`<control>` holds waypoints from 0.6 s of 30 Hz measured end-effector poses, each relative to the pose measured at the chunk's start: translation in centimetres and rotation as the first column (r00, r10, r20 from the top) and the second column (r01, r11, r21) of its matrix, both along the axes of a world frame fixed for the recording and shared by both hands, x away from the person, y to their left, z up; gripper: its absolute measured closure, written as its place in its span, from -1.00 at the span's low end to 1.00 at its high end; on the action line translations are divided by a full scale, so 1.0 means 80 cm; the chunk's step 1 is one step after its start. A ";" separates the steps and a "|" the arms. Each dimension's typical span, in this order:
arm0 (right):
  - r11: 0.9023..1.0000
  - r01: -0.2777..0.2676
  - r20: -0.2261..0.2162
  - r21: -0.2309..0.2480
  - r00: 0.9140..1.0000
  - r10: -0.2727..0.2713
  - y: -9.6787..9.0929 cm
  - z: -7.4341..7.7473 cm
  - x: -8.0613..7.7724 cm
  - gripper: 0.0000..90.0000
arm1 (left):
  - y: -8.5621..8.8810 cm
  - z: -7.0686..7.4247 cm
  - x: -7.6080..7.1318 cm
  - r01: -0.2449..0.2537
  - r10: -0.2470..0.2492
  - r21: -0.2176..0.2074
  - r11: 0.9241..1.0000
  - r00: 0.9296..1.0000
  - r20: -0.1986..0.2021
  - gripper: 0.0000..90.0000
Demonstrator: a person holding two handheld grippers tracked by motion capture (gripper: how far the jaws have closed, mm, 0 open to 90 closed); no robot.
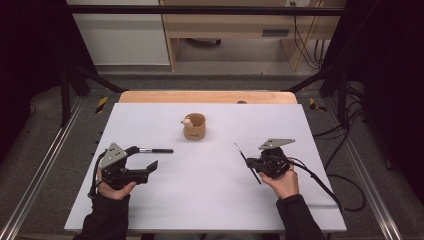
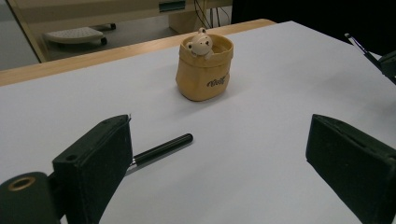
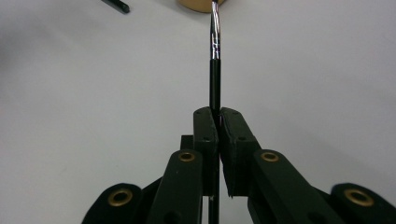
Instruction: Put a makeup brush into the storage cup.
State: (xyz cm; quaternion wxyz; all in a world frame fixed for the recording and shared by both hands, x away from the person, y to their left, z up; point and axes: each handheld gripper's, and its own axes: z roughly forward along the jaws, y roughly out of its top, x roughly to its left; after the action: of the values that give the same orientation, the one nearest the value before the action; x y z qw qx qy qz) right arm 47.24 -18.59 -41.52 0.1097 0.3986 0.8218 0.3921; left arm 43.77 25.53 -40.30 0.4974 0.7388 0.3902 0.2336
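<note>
A tan pouch-shaped cup (image 1: pixel 194 127) with a small bear figure on its rim stands mid-table; it is also in the left gripper view (image 2: pixel 204 69). A black pen (image 1: pixel 156 150) lies flat on the white board, just past my left gripper (image 1: pixel 145 159), whose jaws stand wide open around empty space (image 2: pixel 217 163); the pen (image 2: pixel 161 149) pokes out beside the left jaw. My right gripper (image 1: pixel 254 164) is shut on a thin black brush or pen (image 1: pixel 247 162). In the right gripper view that stick (image 3: pixel 214 70) rises from between the closed pads toward the cup (image 3: pixel 201 4).
The white board (image 1: pixel 210 200) covers a wooden table (image 1: pixel 207 96). Black frame posts stand at both sides, and cables lie on the floor at the right (image 1: pixel 345 195). A desk and a white cabinet stand beyond the far edge.
</note>
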 end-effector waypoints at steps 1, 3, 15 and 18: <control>1.000 -0.007 0.019 -0.003 1.000 0.007 0.000 -0.001 0.000 0.91 | -0.001 0.000 0.000 0.001 -0.001 -0.003 1.000 1.000 -0.001 -0.86; 0.999 -0.013 0.003 0.034 1.000 0.013 0.001 0.001 -0.002 0.91 | -0.002 0.000 0.000 0.005 -0.005 -0.003 1.000 1.000 -0.004 -0.86; 0.990 -0.054 0.045 0.129 0.998 0.049 0.005 0.001 -0.008 0.91 | -0.017 0.001 -0.003 0.022 -0.022 -0.009 1.000 1.000 -0.006 -0.85; 0.987 -0.064 0.053 0.145 0.997 0.056 0.006 0.001 -0.008 0.91 | -0.020 0.002 -0.004 0.023 -0.023 -0.021 1.000 1.000 -0.006 -0.85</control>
State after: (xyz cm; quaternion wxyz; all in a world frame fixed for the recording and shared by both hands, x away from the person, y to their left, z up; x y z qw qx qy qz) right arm 46.63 -18.15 -41.40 0.0883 0.3709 0.7994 0.4643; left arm 43.43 23.96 -40.11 0.5065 0.7387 0.3858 0.2213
